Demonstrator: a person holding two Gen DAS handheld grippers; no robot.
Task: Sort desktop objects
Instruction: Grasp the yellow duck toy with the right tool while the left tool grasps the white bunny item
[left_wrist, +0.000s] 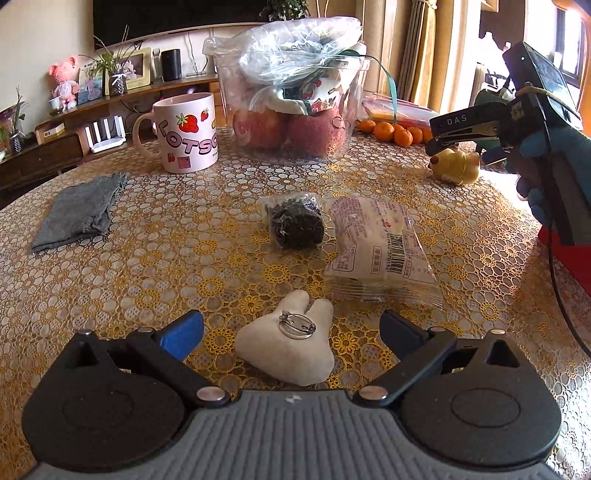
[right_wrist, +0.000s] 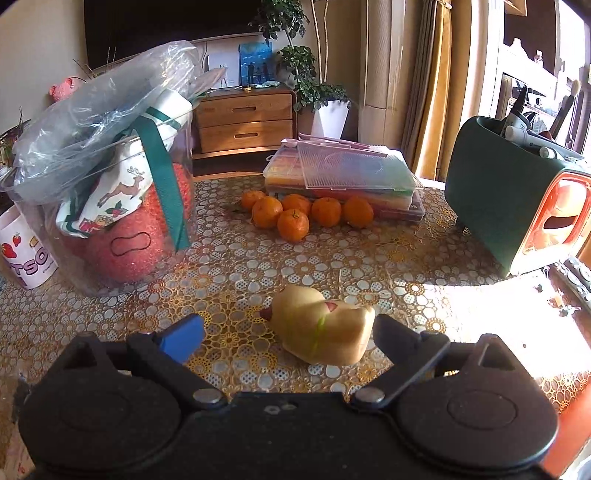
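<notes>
**Both grippers poised over small toys**

Across the round table with its gold-flower lace cover (left_wrist: 155, 280), we work from the largest things down. At the back stands the clear plastic bin (left_wrist: 291, 110) stuffed with bags and red-netted fruit, with the pink strawberry mug (left_wrist: 184, 133) to its left and a folded grey cloth (left_wrist: 79, 210) nearer the edge. Mid-table lie a sealed snack packet (left_wrist: 380, 247) and, just beside it, a small bag of dark dried stuff (left_wrist: 295, 221). A cluster of mandarins (right_wrist: 306, 212) sits in front of a flat bead organiser box (right_wrist: 347, 181).

Our left gripper (left_wrist: 291, 334) has its jaws wide apart around the cream plush brooch (left_wrist: 286, 341), which lies pin side up. Our right gripper (right_wrist: 288, 336) is likewise spread, with the yellow duck-like squishy toy (right_wrist: 321, 328) between its fingers, sitting nearer the right finger and perhaps touching it.

To grasp well, we judge the right hand should shift slightly rightward to centre the toy, then close gently, since it looks soft. On the left, we should close across the plush body and keep the metal pin (left_wrist: 297, 325) clear of the pads.
</notes>
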